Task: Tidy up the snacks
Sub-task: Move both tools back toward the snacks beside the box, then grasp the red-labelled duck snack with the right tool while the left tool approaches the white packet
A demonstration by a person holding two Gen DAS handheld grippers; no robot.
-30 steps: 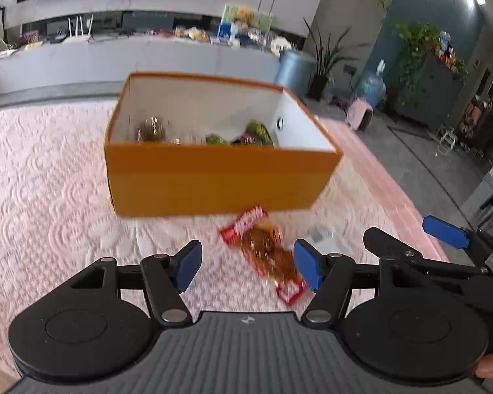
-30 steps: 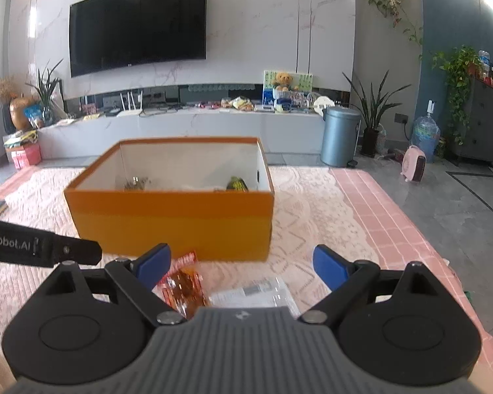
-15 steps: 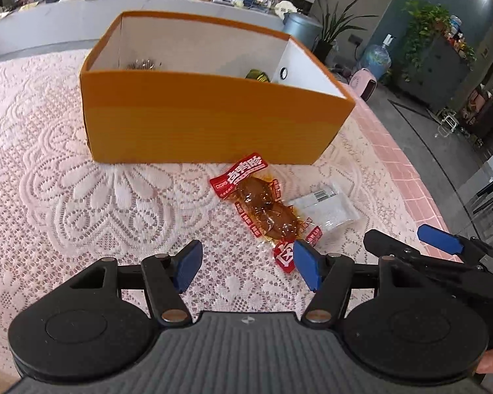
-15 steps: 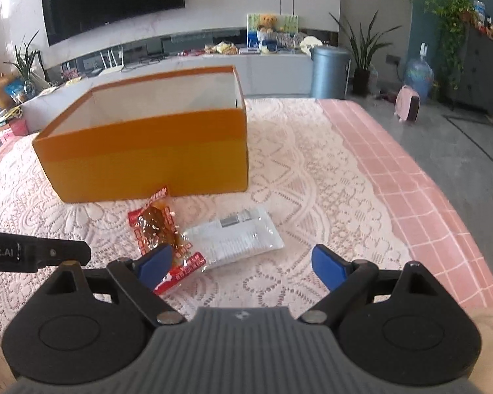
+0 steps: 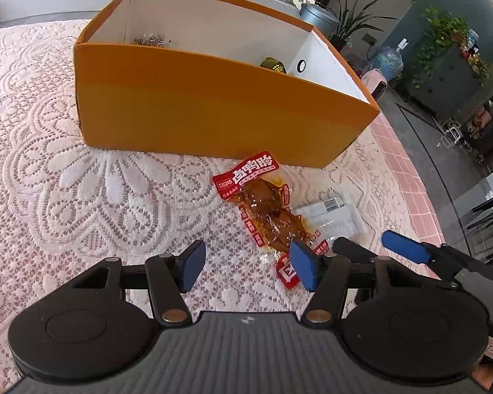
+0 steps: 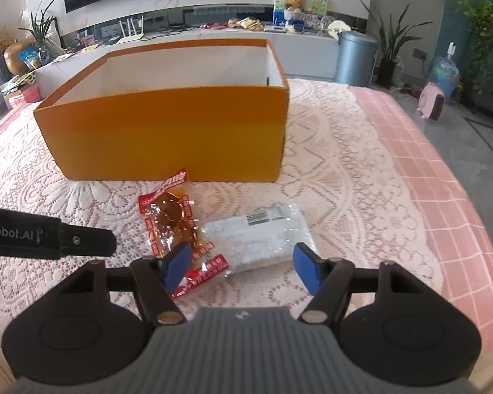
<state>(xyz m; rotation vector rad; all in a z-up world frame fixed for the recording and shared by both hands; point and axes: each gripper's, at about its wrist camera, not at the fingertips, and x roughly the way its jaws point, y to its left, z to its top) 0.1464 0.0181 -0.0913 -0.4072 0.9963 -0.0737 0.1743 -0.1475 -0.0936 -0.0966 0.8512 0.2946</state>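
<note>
Your right gripper (image 6: 243, 267) wide, white packet (image 6: 259, 238) just ahead between its fingers; left gripper (image 5: 248, 269) wide, red snack pouch (image 5: 266, 210) ahead-right.

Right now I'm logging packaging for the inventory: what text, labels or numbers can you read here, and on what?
"卤鸭胗": white characters on the red header of the red snack packet.
"nRobot.AI": cut off at the frame edge, on the black left gripper body seen from the right wrist.
Barcode label on the white packet: too small to read.
Small print along the red packet's edges: blurred.
</note>
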